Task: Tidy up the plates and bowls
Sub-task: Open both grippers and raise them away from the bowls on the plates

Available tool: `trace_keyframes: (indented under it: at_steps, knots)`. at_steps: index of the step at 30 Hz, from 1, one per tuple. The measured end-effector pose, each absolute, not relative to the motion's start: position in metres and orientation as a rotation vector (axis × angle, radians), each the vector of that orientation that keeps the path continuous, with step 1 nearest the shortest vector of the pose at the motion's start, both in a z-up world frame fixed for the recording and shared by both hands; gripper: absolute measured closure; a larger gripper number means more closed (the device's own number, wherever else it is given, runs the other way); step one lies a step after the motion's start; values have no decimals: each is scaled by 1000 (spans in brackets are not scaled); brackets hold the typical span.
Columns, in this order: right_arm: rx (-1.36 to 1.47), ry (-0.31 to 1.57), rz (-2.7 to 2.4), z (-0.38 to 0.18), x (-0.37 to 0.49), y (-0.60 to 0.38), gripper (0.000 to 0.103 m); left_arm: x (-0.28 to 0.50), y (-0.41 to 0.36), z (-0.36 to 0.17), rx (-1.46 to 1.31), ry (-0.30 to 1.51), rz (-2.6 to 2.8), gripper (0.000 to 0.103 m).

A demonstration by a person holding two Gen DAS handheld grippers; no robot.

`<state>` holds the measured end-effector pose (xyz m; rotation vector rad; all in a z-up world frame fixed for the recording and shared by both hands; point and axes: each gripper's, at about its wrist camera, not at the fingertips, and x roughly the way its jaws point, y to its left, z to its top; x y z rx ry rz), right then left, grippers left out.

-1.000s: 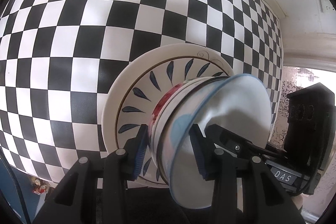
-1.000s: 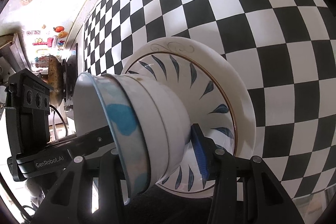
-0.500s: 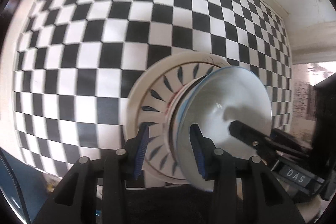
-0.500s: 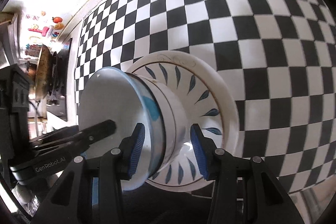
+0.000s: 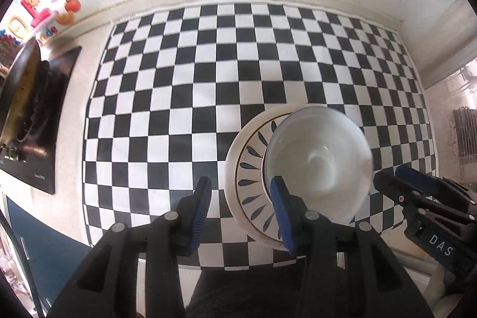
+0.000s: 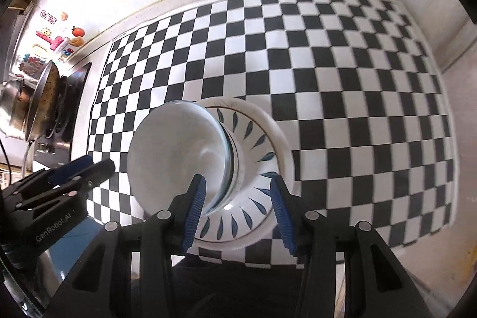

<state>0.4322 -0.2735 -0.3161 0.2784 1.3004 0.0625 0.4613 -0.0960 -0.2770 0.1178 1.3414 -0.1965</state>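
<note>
A stack of white bowls (image 5: 319, 163) with a blue-rimmed one on top stands on a white plate with blue leaf marks (image 5: 247, 169) on the checkered mat. It also shows in the right wrist view: bowls (image 6: 179, 154), plate (image 6: 262, 169). My left gripper (image 5: 241, 210) is open and empty, raised above and left of the stack. My right gripper (image 6: 238, 207) is open and empty, raised above the plate's near side. Each gripper shows in the other's view: right one (image 5: 417, 192), left one (image 6: 74, 172).
The black-and-white checkered mat (image 5: 208, 79) covers a pale counter against a white wall. A black stove with a pan (image 5: 26, 97) stands at the left; it shows in the right wrist view (image 6: 44, 97) too. The counter's front edge is near.
Both grippers let go of the bowl stack, opened, and pulled back up and away. The stack stays on the plate.
</note>
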Motion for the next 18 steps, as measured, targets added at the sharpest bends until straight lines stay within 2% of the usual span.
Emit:
trace_keyframes:
  at_steps: [2, 4, 6, 7, 8, 10, 18]
  knots:
    - [255, 1282, 31, -306, 425, -270, 50, 456, -94, -270, 127, 1323, -196, 64]
    - [221, 1255, 1, -294, 416, -264, 26, 452, -90, -264, 129, 1310, -216, 64]
    - [207, 1228, -20, -284, 406, -263, 10, 446, -88, -257, 135, 1279, -230, 55]
    - [211, 1215, -21, -279, 403, -262, 8, 443, -88, -254, 135, 1263, -236, 46]
    - [210, 1206, -26, -276, 399, -261, 8, 439, -89, -250, 134, 1251, -241, 31]
    - [200, 1191, -42, -268, 392, -260, 8, 432, -86, -241, 122, 1223, -253, 11]
    - [176, 1111, -51, -239, 356, -261, 4, 402, -81, -207, 96, 1100, -219, 8]
